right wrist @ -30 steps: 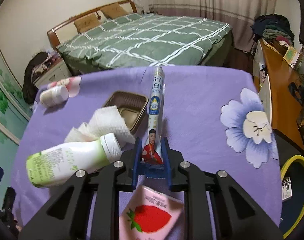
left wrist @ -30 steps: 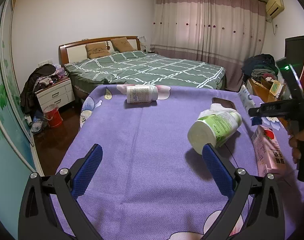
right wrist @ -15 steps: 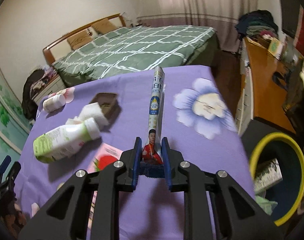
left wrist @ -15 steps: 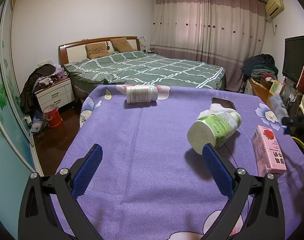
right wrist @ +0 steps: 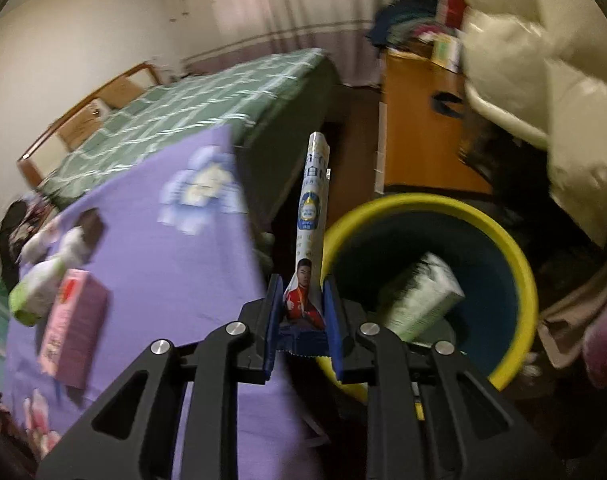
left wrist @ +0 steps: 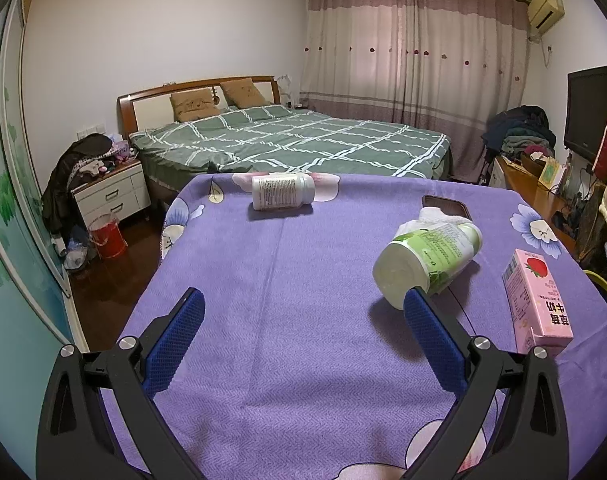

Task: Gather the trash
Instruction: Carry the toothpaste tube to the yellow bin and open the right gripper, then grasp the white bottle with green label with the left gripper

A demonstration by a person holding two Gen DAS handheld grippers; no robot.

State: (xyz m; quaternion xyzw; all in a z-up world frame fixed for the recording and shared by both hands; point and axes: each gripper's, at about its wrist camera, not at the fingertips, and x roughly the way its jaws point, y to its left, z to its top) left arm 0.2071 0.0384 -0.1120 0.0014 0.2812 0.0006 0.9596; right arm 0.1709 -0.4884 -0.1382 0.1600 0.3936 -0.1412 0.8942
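Note:
My right gripper is shut on a flattened white and blue drink pouch that sticks up between its pads. It hangs past the table's right edge, just left of a yellow-rimmed bin that holds a green and white carton. My left gripper stands open over the purple tablecloth with nothing between its fingers. On the table lie a green and white bottle, a pink strawberry milk carton, a white pill bottle, crumpled tissue and a brown tray.
A green checked bed stands beyond the table. A wooden desk and a cream padded coat are to the right of the bin. A nightstand and a red bucket stand at the far left.
My right gripper has swung right with the pouch, from over the table to beside the bin, rolling as it went. It has left the left wrist view. The left gripper has kept still.

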